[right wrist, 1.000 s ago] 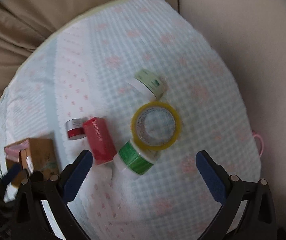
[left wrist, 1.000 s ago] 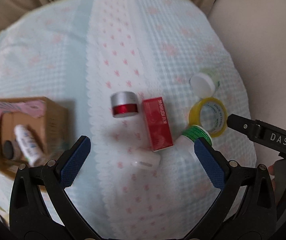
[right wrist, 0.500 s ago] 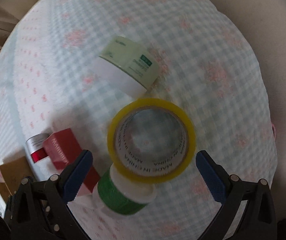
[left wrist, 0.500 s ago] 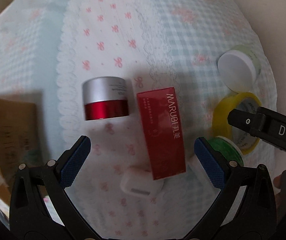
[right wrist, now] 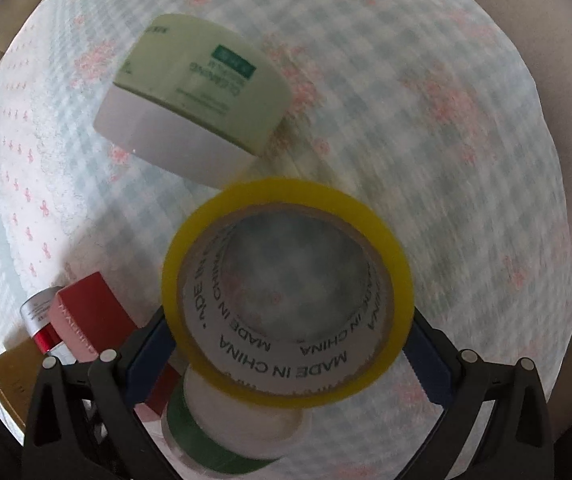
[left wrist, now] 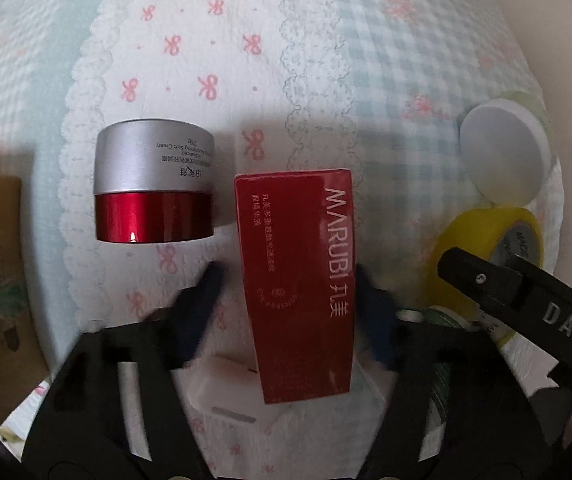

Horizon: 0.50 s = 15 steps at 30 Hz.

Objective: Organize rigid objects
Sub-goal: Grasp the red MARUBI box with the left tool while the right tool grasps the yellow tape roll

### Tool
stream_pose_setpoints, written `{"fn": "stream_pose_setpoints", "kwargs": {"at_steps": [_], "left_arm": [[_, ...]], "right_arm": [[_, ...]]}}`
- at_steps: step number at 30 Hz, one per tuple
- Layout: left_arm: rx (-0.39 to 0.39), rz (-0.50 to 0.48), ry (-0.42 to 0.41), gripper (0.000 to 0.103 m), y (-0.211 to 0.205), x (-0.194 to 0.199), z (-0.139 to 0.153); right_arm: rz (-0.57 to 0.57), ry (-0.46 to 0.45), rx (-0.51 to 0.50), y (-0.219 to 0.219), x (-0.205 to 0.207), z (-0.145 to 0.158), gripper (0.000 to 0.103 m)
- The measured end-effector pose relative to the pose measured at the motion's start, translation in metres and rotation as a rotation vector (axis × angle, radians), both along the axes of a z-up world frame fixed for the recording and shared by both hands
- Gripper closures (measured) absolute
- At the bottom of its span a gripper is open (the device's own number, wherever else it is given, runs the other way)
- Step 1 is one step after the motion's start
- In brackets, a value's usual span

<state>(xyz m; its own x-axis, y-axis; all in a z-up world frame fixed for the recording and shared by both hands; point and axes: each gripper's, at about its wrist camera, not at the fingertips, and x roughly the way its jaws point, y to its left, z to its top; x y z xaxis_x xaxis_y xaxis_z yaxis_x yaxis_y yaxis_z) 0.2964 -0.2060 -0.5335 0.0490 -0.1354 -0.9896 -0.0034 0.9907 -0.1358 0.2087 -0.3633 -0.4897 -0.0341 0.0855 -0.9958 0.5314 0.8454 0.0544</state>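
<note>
Left hand-held gripper (left wrist: 290,292) brackets the red box (left wrist: 300,280), right hand-held gripper (right wrist: 290,344) brackets the tape roll (right wrist: 286,292); both unclenched, neither item lifted, sorting largely outstanding.

Left tongs (left wrist: 290,304) narrowed around red box (left wrist: 300,280); right tongs (right wrist: 290,344) reached tape roll (right wrist: 286,292).

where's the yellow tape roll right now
In the right wrist view the yellow tape roll sits low centre between the right gripper jaws, below the green-and-white jar and above the green-capped bottle.
</note>
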Motion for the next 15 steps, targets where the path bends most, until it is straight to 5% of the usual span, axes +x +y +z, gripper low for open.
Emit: {"fn": "stream_pose_setpoints", "kwargs": {"at_steps": [2,15], "left_arm": [[-0.021,-0.001,-0.017,0.062,-0.002,-0.002,0.001],[-0.027,-0.015,-0.070,0.064,-0.001,-0.004,0.033]], "right_arm": [[-0.005,-0.007,-0.008,0.002,0.000,0.003,0.005],[-0.030,-0.054,-0.022,0.006,0.002,0.029,0.006]]}}
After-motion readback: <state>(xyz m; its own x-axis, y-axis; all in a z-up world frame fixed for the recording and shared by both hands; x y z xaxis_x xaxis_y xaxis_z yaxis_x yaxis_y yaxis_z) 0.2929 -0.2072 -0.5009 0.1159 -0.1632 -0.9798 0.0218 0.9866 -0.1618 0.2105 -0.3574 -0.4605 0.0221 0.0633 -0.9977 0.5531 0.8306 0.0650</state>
